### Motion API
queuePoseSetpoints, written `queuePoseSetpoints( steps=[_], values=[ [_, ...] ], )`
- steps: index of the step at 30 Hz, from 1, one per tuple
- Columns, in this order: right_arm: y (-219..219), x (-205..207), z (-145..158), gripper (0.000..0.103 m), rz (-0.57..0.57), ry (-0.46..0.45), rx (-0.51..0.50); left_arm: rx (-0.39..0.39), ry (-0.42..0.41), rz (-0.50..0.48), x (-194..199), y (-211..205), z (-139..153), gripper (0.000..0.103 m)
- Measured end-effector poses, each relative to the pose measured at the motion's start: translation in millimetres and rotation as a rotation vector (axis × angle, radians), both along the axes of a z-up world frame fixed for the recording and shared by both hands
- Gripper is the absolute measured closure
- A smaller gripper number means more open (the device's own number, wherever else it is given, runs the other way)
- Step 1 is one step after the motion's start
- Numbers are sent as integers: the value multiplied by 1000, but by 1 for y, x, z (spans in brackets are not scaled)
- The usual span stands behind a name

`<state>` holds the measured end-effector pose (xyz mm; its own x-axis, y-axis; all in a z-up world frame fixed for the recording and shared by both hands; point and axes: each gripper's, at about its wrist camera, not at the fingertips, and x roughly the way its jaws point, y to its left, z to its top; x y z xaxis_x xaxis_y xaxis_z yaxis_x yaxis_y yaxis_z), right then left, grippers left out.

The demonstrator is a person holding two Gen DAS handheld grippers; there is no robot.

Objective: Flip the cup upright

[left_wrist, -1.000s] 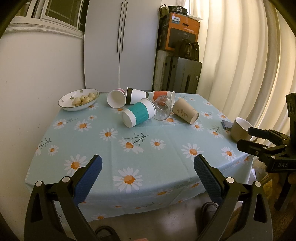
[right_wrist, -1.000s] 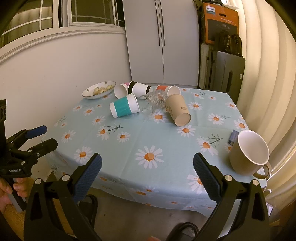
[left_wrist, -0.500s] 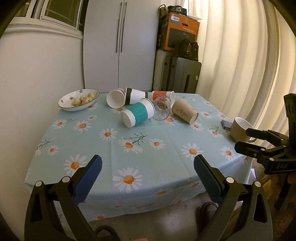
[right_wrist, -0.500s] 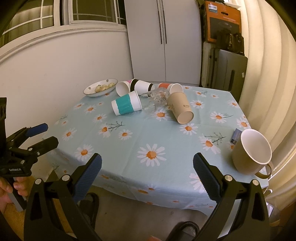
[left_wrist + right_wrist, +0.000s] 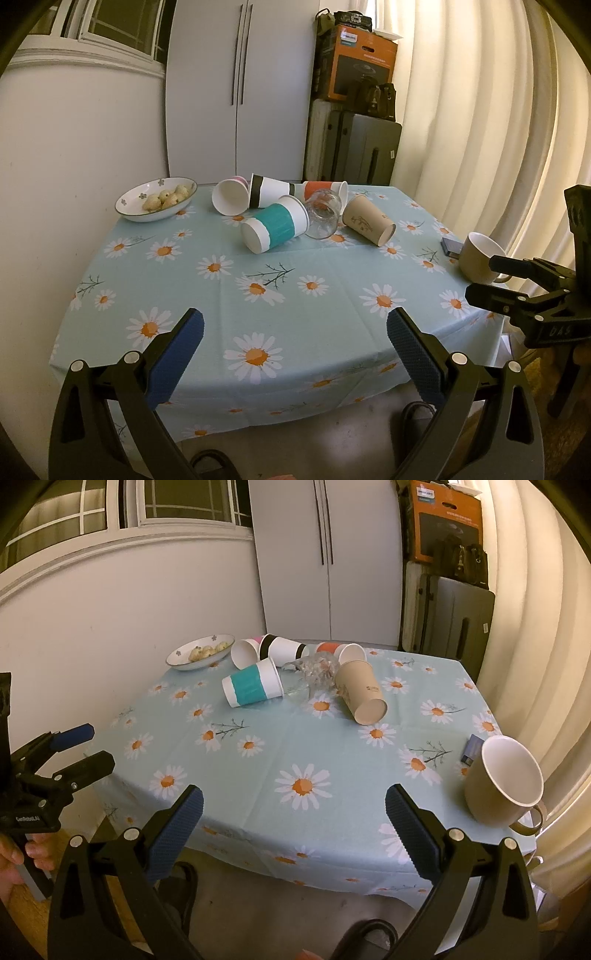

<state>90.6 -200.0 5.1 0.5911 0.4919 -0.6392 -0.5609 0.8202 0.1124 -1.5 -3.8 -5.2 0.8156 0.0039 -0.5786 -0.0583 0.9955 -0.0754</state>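
Several paper cups lie on their sides at the far middle of the daisy tablecloth (image 5: 295, 306): a teal-banded cup (image 5: 275, 228) (image 5: 253, 685), a tan cup (image 5: 368, 220) (image 5: 362, 697), a black-banded cup (image 5: 271, 191) (image 5: 282, 649), a pink cup (image 5: 229, 195) and an orange cup (image 5: 325, 189) (image 5: 341, 650). A clear glass (image 5: 323, 213) (image 5: 314, 672) lies among them. My left gripper (image 5: 293, 336) is open and empty off the table's near edge. My right gripper (image 5: 293, 814) is open and empty there too.
A tan mug (image 5: 504, 781) (image 5: 478, 256) stands upright near the right edge beside a small dark box (image 5: 472, 749). A white bowl of small rolls (image 5: 157, 198) (image 5: 201, 651) sits at the far left. A wall, white cabinet doors, boxes and a curtain surround the table.
Both grippers have drifted slightly, the right one a little closer to the table. Both stay open and empty. Nothing on the table has moved.
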Motion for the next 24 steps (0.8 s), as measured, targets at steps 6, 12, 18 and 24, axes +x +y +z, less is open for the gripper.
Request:
queuePoseSetpoints(
  steps=[6, 12, 18, 24],
  values=[
    [0, -1, 0, 5, 0, 2, 1, -1, 1, -1, 0, 0, 0, 6],
    [1, -1, 1, 5, 4, 3, 1, -3, 1, -3, 0, -1, 1, 6],
    [6, 1, 1, 5, 9, 3, 0, -12, 5, -13, 3, -2, 0, 6],
    [8, 8, -2, 5, 17, 21, -10, -32, 24, -19, 7, -1, -1, 6]
  ],
)
